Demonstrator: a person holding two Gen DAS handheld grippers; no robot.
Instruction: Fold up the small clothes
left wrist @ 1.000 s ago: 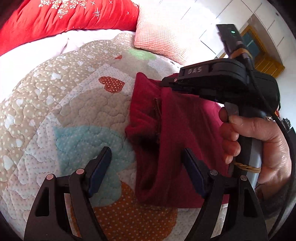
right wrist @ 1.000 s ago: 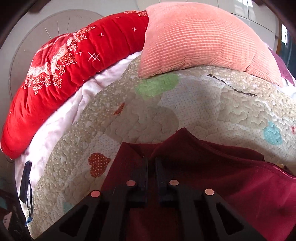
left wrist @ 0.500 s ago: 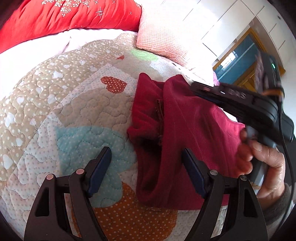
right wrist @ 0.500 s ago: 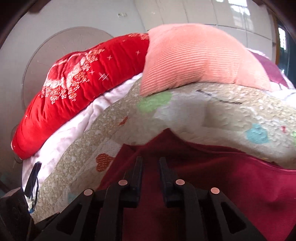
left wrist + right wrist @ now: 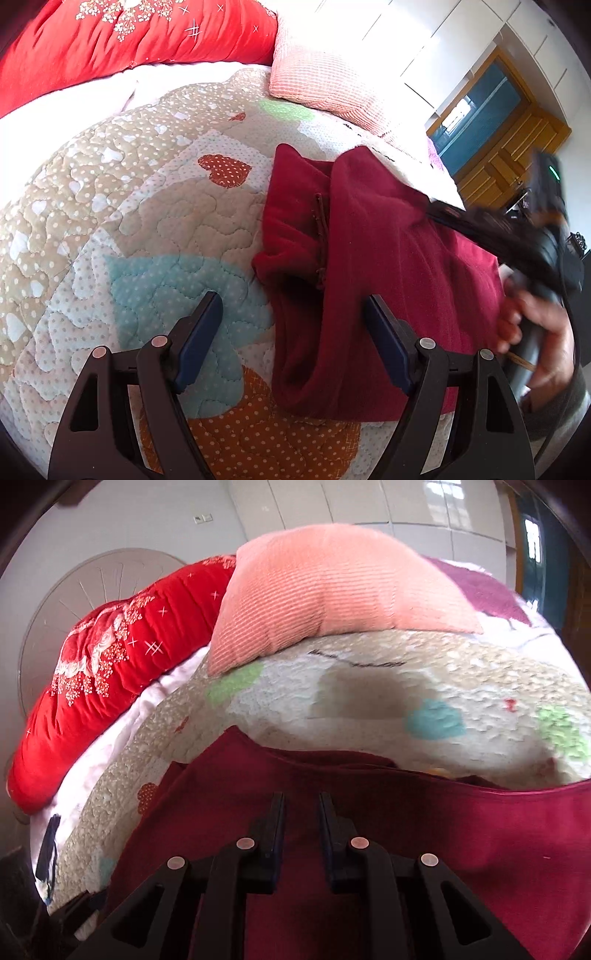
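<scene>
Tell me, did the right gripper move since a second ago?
Yes. In the left wrist view the right gripper pulled back rightward across the dark red garment, away from the red heart patch, and its jaws parted.

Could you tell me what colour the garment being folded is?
Dark red garment, plain, shown best in the left wrist view.

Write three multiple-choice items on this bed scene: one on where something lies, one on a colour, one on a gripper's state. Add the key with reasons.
1. Where does the peach cushion lie?
A. on the quilt's far end, beside the red duvet
B. on top of the garment
C. on the floor

2. What colour is the garment?
A. navy
B. dark red
C. white

3. How do the left gripper's jaws stand?
A. shut on the garment
B. wide open
C. shut on the cushion

Key: 1 A, it rests on the quilt next to the red duvet. 2 B, the cloth is dark red in both views. 3 B, a broad gap shows between them, holding nothing.
</scene>
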